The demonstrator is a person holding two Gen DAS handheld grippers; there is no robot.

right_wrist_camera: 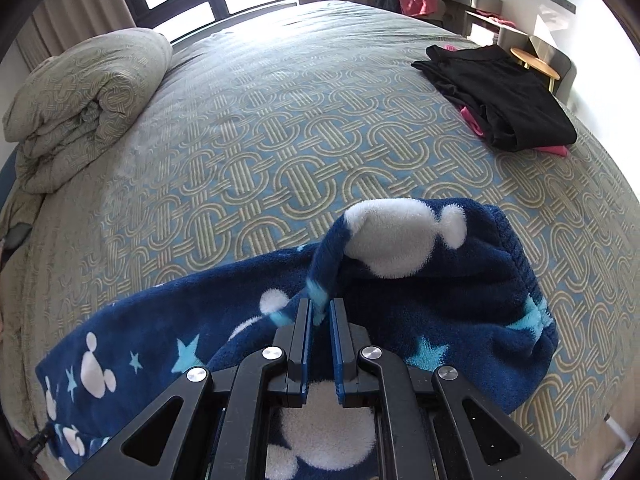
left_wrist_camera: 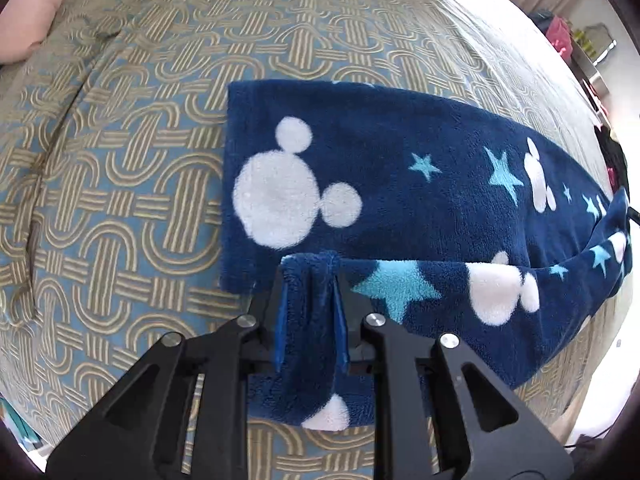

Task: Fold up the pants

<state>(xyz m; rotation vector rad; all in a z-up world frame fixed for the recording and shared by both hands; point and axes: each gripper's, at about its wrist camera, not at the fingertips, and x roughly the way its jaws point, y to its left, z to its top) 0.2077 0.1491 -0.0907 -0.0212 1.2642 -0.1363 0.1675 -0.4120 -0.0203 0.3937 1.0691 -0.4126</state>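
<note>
Navy fleece pants [left_wrist_camera: 400,184] with white mouse heads and blue stars lie on the patterned bedspread [left_wrist_camera: 120,160]. One leg lies flat, its cuff at the left. My left gripper [left_wrist_camera: 308,276] is shut on the cuff of the other leg, held slightly above the flat leg's near edge. In the right wrist view the pants [right_wrist_camera: 440,280] bunch up at the waistband end. My right gripper [right_wrist_camera: 320,308] is shut on a raised fold of the pants near the waistband, lifting it off the bed.
A rolled duvet [right_wrist_camera: 80,108] lies at the bed's far left. A black garment over pink clothing [right_wrist_camera: 504,92] lies at the far right. A stool [right_wrist_camera: 536,62], shelves and a window stand beyond the bed. A pink pillow [left_wrist_camera: 24,24] lies at the left.
</note>
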